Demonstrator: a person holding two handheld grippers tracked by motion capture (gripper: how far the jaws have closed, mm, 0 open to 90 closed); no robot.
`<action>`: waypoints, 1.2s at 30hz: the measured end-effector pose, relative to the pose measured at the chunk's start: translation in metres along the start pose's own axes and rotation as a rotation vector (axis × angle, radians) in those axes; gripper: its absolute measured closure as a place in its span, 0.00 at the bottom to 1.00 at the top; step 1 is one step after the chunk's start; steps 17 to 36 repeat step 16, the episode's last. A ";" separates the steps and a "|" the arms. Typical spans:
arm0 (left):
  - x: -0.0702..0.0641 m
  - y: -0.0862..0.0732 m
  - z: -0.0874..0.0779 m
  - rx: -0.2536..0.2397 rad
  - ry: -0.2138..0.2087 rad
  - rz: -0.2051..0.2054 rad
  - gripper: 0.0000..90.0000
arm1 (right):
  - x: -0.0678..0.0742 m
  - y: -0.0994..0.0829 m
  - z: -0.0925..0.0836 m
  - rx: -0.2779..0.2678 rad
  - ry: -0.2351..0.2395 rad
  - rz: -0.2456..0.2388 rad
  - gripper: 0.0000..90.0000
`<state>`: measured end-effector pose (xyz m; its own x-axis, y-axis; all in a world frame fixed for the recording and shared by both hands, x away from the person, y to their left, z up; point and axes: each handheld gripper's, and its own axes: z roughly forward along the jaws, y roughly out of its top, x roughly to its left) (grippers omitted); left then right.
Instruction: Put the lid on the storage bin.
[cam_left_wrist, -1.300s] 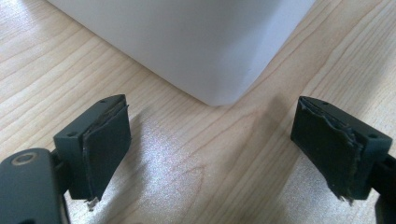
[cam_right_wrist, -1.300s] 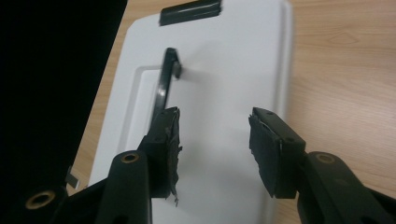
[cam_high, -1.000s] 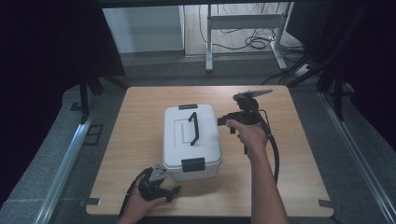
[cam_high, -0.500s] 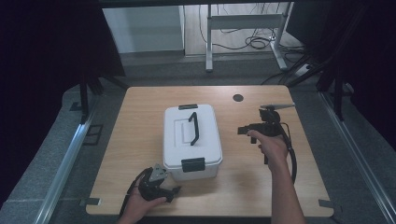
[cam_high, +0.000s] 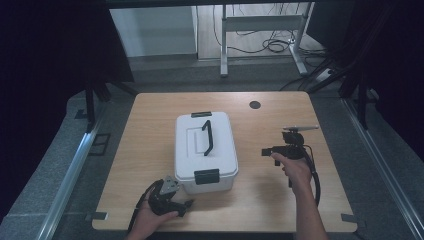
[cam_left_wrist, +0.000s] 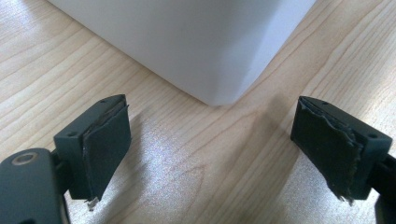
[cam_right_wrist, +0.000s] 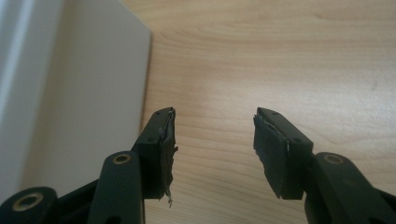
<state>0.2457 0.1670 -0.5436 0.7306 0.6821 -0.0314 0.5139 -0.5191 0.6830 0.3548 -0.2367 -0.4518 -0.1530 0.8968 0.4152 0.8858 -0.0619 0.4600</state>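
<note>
we see a white lidded box (cam_high: 205, 152) with a black handle (cam_high: 207, 137) at the middle of a wooden table (cam_high: 150, 115). our left gripper (cam_left_wrist: 212, 140) rests by its near corner, jaws wide apart and empty. our right gripper (cam_right_wrist: 212, 128) hovers beside its right wall, jaws parted and empty.

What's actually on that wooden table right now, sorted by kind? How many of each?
White box with black handle and latches: 1
Hand-held grippers: 2, the left gripper at the box's near corner, the right gripper to its right, both open and empty
Total: 3
</note>
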 end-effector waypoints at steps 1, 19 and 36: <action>0.000 0.000 0.000 0.000 0.000 0.000 0.13 | -0.003 -0.002 0.002 0.000 -0.004 -0.008 0.54; 0.000 0.000 0.000 0.002 0.003 -0.003 0.13 | -0.014 -0.015 0.019 0.003 0.008 -0.013 0.53; 0.000 0.000 0.000 0.002 0.003 -0.003 0.13 | -0.014 -0.015 0.019 0.003 0.008 -0.013 0.53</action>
